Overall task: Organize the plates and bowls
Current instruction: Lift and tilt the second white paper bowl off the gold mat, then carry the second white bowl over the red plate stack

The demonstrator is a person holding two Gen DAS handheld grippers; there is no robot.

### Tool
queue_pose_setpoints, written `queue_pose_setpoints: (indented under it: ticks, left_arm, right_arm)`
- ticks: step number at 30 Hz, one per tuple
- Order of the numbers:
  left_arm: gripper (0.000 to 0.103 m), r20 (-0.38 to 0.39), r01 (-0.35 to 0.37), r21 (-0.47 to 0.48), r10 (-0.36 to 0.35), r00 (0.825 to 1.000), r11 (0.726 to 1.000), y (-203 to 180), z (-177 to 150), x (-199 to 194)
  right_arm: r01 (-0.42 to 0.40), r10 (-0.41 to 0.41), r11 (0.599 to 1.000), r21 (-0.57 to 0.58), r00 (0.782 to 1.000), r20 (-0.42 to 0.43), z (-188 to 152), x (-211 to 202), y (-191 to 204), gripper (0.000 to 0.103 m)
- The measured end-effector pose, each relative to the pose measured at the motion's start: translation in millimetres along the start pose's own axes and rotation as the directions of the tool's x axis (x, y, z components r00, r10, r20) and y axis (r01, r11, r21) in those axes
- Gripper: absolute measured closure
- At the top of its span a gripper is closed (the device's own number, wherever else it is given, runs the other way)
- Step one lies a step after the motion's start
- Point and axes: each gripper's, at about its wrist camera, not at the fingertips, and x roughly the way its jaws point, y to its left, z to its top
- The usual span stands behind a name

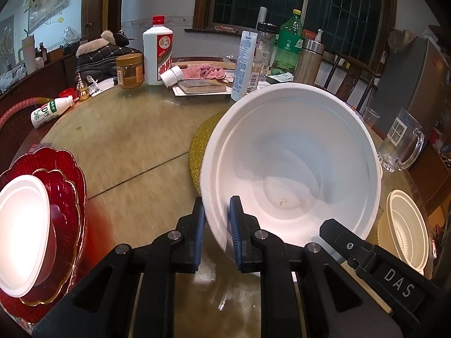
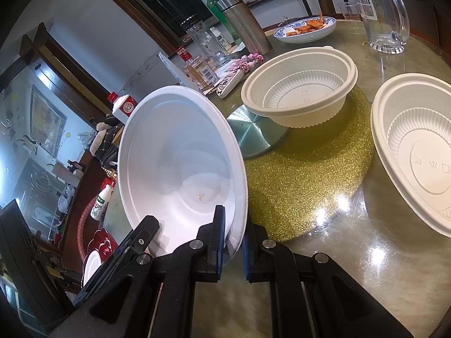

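- Both tongs are clenched on the same wide white foam bowl (image 1: pixel 290 163): the left tongs (image 1: pixel 217 225) pinch its near-left rim, one blue pad inside and one outside, and the right tongs (image 2: pixel 233 233) pinch the rim on the opposite side.
- The bowl is held tilted, its open side facing the cameras, above the near edge of the round glittery gold placemat (image 2: pixel 310 174); whether its underside touches the glossy stone surface (image 1: pixel 126 146) cannot be told.
- On the near left sit two scalloped red glass plates (image 1: pixel 70 197), the smaller nested in the larger, with a second white foam bowl (image 1: pixel 22 231) resting on top.
- On the right are two ribbed cream plastic bowls: one (image 2: pixel 298 90) on the far part of the placemat, just beside a pale metal disc (image 2: pixel 253 135), the other (image 2: pixel 417 146) nearer and to the right, its edge over the mat.
- The step in hand looks like carrying the white bowl toward its match, judging by like kinds being grouped.
- The next move probably calls for swinging the bowl left over the red plates, levelling it, lowering it into the foam bowl already there, then releasing both tongs together so it does not tip.
- The thin foam rim could flex or crease under the two grips.
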Motion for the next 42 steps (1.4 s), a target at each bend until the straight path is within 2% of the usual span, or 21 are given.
queue_pose_setpoints:
  ticks: [29, 35, 42]
  left_arm:
    - [0.088, 0.040, -0.013, 0.013, 0.012, 0.999, 1.000, -4, 5, -13]
    - [0.088, 0.075, -0.011, 0.004, 0.010, 0.997, 1.000, 12, 14, -42]
    - [0.088, 0.141, -0.048, -0.038, 0.053, 0.989, 0.998, 50, 16, -76]
  right_arm:
    - [-0.008, 0.009, 1.000, -0.025, 0.999, 0.043, 3, -8, 7, 0.093]
    - [-0.039, 0.045, 0.996, -0.085, 0.997, 0.064, 0, -27, 32, 0.093]
    - [-0.108, 0.119, 0.980, -0.168, 0.991, 0.054, -12, -38, 78, 0.093]
